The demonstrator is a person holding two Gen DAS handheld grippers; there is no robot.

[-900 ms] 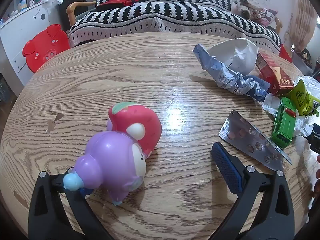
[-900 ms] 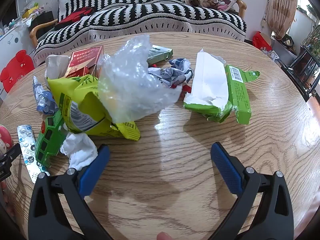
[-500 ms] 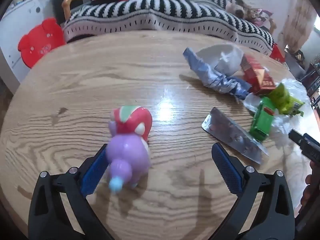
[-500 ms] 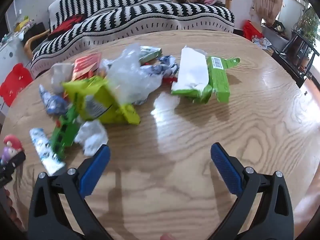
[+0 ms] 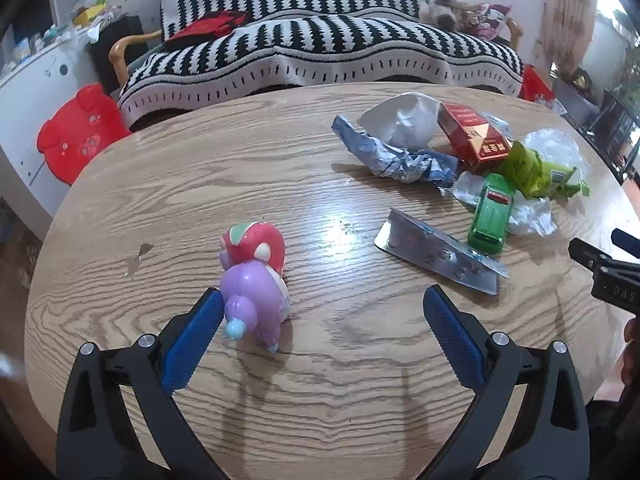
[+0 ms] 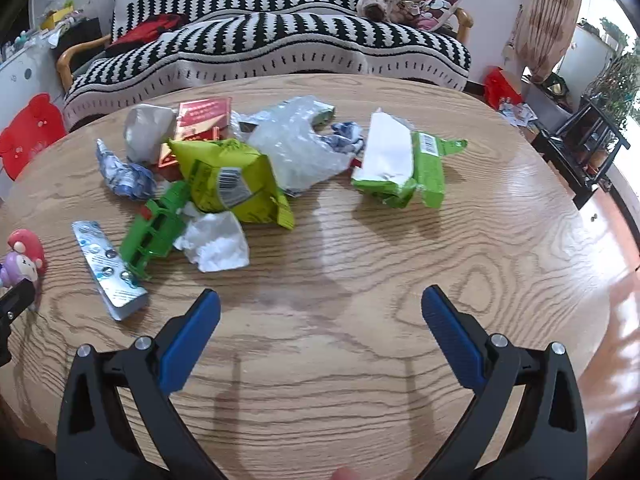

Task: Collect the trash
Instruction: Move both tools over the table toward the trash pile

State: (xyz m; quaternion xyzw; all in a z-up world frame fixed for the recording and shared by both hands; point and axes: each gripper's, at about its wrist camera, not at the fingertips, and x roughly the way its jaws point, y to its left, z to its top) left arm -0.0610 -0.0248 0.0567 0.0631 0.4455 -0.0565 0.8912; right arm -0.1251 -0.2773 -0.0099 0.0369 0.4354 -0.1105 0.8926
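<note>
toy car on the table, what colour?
Green, with a red patch on top; the toy car shows best in the left wrist view.

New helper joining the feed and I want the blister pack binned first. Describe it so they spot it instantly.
On the round wooden table, look at the left end of the trash pile, just in front of the green toy car. The blister pack lies flat there: a long silver foil strip with rows of pill bubbles, the only metallic, flat piece beside the crumpled white tissue.
</note>
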